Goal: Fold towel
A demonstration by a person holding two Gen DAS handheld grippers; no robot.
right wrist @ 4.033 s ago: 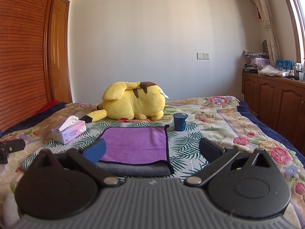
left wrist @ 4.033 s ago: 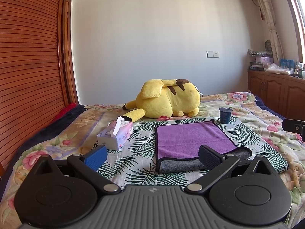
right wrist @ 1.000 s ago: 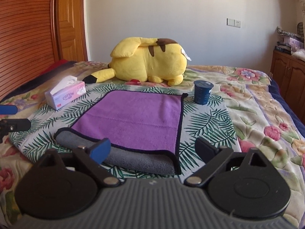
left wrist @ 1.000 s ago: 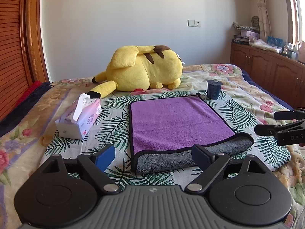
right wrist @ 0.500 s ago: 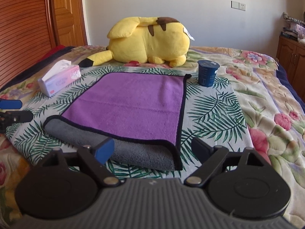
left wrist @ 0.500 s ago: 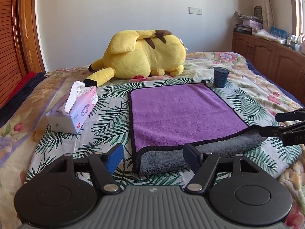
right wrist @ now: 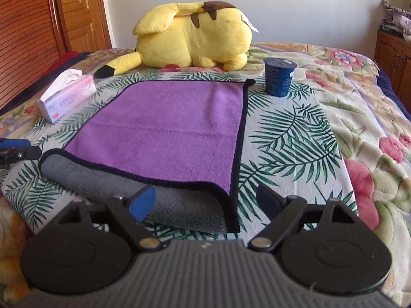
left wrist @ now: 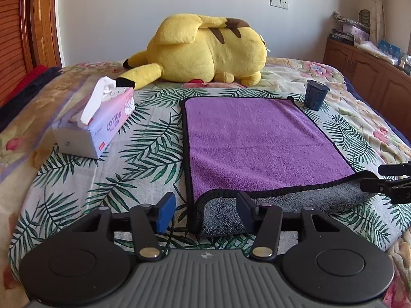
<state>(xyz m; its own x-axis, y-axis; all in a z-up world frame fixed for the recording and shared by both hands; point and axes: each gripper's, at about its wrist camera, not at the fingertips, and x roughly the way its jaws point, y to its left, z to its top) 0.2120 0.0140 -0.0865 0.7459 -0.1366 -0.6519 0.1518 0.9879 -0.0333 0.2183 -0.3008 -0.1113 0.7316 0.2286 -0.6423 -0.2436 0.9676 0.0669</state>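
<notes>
A purple towel [left wrist: 257, 143] with black trim lies flat on the bed, its near edge turned over to show the grey underside [left wrist: 295, 200]. It also shows in the right wrist view [right wrist: 174, 131]. My left gripper [left wrist: 205, 211] is open, its fingers on either side of the towel's near left corner. My right gripper [right wrist: 205, 200] is open around the towel's near right corner, low over the bed. The right gripper's tips show at the right edge of the left wrist view [left wrist: 385, 182].
A yellow plush toy [left wrist: 205, 48] lies beyond the towel. A pink tissue box [left wrist: 95, 125] sits to the left and a dark blue cup [left wrist: 314, 97] at the towel's far right corner. Wooden cabinets [left wrist: 364, 66] stand to the right, a wooden door [right wrist: 77, 15] to the left.
Both grippers have moved forward and down to the towel's near edge. The left jaws have narrowed around the near left corner.
</notes>
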